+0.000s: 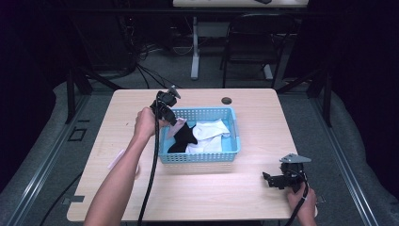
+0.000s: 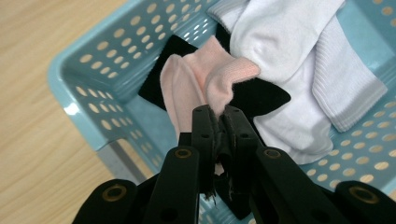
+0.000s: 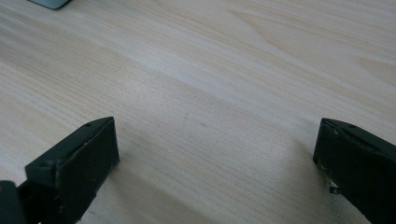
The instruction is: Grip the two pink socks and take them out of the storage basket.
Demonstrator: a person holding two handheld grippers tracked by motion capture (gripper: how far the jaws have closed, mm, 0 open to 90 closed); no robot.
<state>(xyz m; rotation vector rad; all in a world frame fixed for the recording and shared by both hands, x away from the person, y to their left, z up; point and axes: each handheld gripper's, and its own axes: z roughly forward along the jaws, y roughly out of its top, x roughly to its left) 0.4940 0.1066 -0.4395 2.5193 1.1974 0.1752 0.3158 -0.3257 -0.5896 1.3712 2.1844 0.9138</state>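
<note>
A light blue perforated basket (image 1: pixel 197 157) sits mid-table with white socks (image 1: pixel 207 134) and a black sock (image 1: pixel 183 139) inside. In the left gripper view a pale pink sock (image 2: pixel 205 86) hangs pinched between my black jaws, lifted above the black sock (image 2: pixel 261 95) and the white socks (image 2: pixel 289 42). My left gripper (image 1: pixel 176 121) is shut on the pink sock over the basket's left end (image 2: pixel 79 88). At the table's front right corner my right gripper (image 1: pixel 269 180) rests low on the wood, jaws wide apart, nothing between them (image 3: pixel 215 154).
The wooden table (image 1: pixel 263 122) has a round cable hole (image 1: pixel 227 100) behind the basket. A pale strip (image 1: pixel 116 159) lies on the wood at the left, beside the forearm. A black chair (image 1: pixel 251 42) and a table leg (image 1: pixel 195 52) stand beyond the far edge.
</note>
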